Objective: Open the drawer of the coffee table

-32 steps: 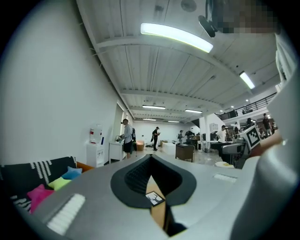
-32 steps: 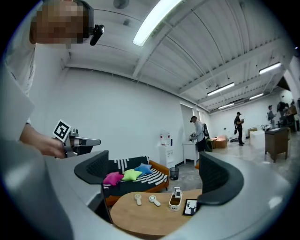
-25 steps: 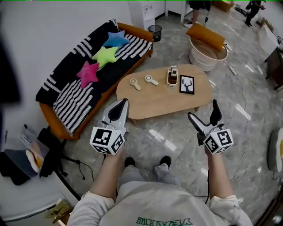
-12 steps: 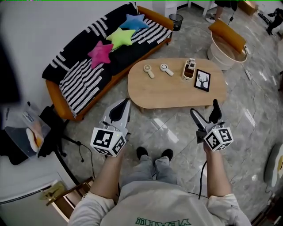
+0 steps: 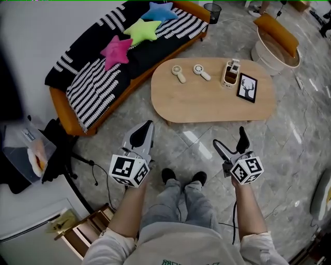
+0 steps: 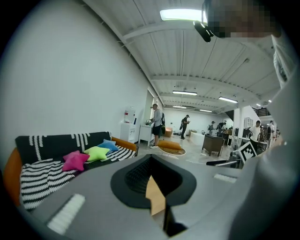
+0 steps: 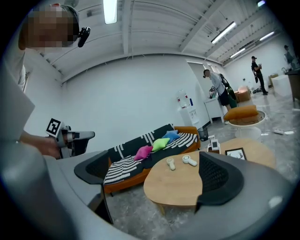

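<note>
Floor [image 5: 300, 134]: glossy grey stone tiles fill the head view, with white glare streaks at centre and right.
Sofa [image 5: 93, 83]: black-and-white striped cover on an orange frame, running diagonally across the upper left, against a white wall.
Coffee table [image 5: 207, 103]: oval, light wood top, upper centre of the frame, just right of the sofa and well apart from both grippers. The drawer cannot be made out from any view.
Legs [image 5: 176, 202]: grey trousers at lower centre, ending in dark shoes [image 5: 168, 175] on the tiles between the two grippers.
Tub seat [image 5: 276, 44]: round and cream with an orange cushion, upper right corner, beyond the table.
Cushions: three star shapes in a row on the sofa, pink [image 5: 116, 52], green [image 5: 143, 30] and blue [image 5: 159, 10].
Left gripper [image 5: 146, 127]: lower left of centre, pointing up the frame; its black pads [image 6: 136, 180] are pressed together, with nothing gripped.
Right gripper [image 5: 229, 137]: lower right of centre; its fingers [image 7: 218, 178] are spread wide and hold nothing. In the right gripper view the table shows far off in the gap between them.
Picture frame [image 5: 247, 87]: black border, deer-head print, lying flat near the table's right end.
Hand fans: two small cream ones [image 5: 179, 73] [image 5: 201, 71], side by side on the table's far edge.
</note>
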Available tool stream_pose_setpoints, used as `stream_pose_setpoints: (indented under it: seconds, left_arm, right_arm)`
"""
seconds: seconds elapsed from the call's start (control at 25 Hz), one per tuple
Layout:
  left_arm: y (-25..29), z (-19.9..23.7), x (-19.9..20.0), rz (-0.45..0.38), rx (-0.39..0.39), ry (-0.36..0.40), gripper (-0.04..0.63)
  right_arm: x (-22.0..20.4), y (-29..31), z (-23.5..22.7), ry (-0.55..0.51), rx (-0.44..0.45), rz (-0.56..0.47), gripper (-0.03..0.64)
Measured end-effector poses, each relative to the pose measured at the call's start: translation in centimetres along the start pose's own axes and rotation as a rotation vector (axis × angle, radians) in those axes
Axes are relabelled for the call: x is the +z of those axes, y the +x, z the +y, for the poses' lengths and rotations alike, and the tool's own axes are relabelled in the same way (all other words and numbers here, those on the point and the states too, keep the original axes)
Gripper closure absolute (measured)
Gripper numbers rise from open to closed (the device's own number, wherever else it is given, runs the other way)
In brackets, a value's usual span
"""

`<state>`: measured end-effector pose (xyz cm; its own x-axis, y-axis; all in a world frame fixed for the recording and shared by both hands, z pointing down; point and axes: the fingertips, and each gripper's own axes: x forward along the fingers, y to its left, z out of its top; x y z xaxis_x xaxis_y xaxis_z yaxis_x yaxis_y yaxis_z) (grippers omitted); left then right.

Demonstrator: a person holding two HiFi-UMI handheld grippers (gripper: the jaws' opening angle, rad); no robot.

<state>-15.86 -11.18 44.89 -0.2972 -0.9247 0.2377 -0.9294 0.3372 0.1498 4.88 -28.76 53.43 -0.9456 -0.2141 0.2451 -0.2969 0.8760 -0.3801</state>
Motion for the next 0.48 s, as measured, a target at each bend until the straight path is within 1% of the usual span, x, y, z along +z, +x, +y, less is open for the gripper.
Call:
stream_pose_setpoints:
  seconds: [0.12,0.28,0.48]
  left_arm:
    - [1.2,1.1,-3.5,0.018,0.013,-0.018,0.597]
    - [3.2,2.3,-8.1,0.022,0.018,-0.017,0.597]
    - [5.6,4.0,-14.0,0.005,0.012,-0.02,0.597]
  right_arm:
    - [-4.4,1.6,-1.0,0.016,0.015,0.046,0.028]
    - [-11.4,4.1,-2.9,0.039,0.035,0.099,0.028]
    - [-19.9,7.7,-5.4,0.089,0.046,0.123,0.028]
